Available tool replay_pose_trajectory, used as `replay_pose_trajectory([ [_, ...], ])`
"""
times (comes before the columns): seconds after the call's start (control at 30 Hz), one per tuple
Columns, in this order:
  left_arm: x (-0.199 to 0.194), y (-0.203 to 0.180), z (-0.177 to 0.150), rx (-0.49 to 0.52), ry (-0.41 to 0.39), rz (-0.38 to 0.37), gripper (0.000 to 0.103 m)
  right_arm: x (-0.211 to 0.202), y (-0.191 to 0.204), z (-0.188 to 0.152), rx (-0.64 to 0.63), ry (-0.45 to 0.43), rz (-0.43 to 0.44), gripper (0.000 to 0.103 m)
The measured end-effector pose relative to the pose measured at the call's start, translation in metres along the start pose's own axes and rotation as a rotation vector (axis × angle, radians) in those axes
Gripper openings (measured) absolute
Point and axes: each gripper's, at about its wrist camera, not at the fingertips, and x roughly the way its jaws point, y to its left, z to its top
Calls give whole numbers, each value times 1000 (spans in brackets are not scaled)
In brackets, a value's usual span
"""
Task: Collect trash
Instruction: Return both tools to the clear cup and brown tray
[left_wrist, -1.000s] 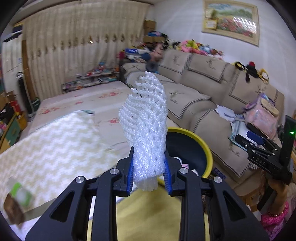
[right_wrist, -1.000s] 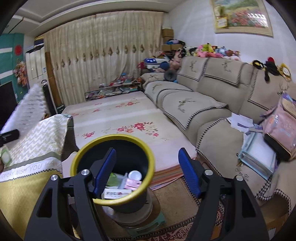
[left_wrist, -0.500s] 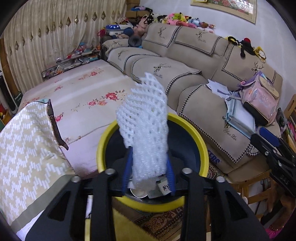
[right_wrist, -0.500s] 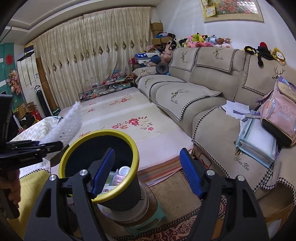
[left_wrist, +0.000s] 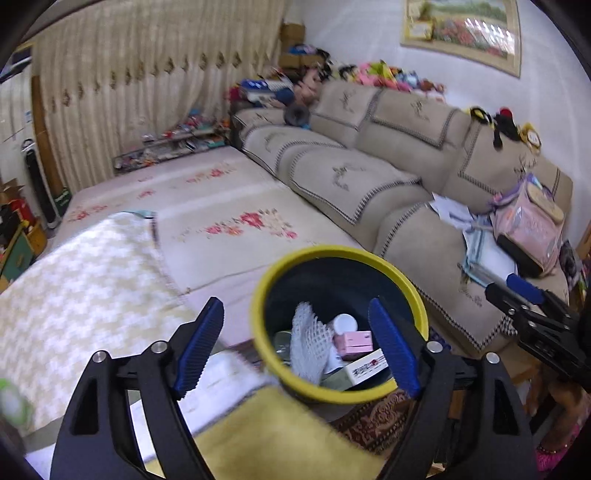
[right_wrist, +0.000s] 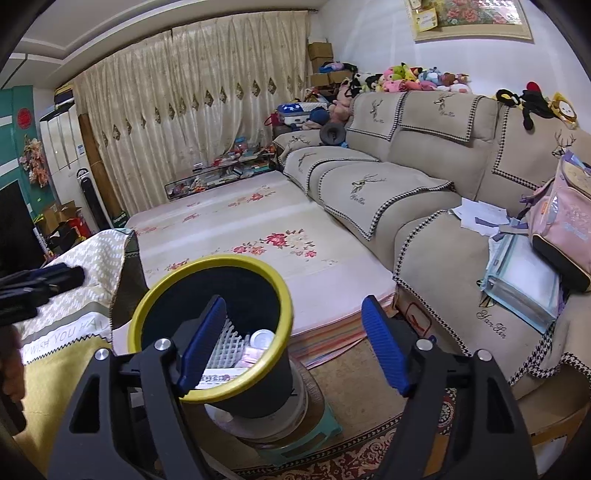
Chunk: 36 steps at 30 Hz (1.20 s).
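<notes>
A yellow-rimmed dark bin (left_wrist: 258, 334) holds white foam netting (left_wrist: 308, 341) and what looks like a pink box (left_wrist: 356, 341).

Left gripper (left_wrist: 295, 347) jaws have just been opening, nothing between them; white foam net (left_wrist: 310, 347) lies in the yellow-rimmed bin (left_wrist: 258, 332), lower centre.

One yellow-rimmed bin (left_wrist: 258, 332), one white foam net (left_wrist: 308, 343), one pink box (left_wrist: 356, 341), one round lid (left_wrist: 345, 323) and two claws are counted.
</notes>
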Motion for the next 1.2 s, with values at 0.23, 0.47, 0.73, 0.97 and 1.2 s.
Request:
replay_pose_trajectory([
  [0.23,-86,82,-34,-134,-91,135,87,-2,46,5,-59,8,102,74],
  [0.47,-171,195,-91,-304,-156,396,90,4,130,19,-122,42,340,75],
  [0.73,-228,306,-157,-441,-171,678,90,4,279,12,-308,121,586,76],
  [0.97,-239,345,-199,-523,-198,741,90,3,389,-17,-480,172,722,76],
  [1.2,-243,330,-202,-538,-236,731,91,26,456,-40,-548,234,719,76],
])
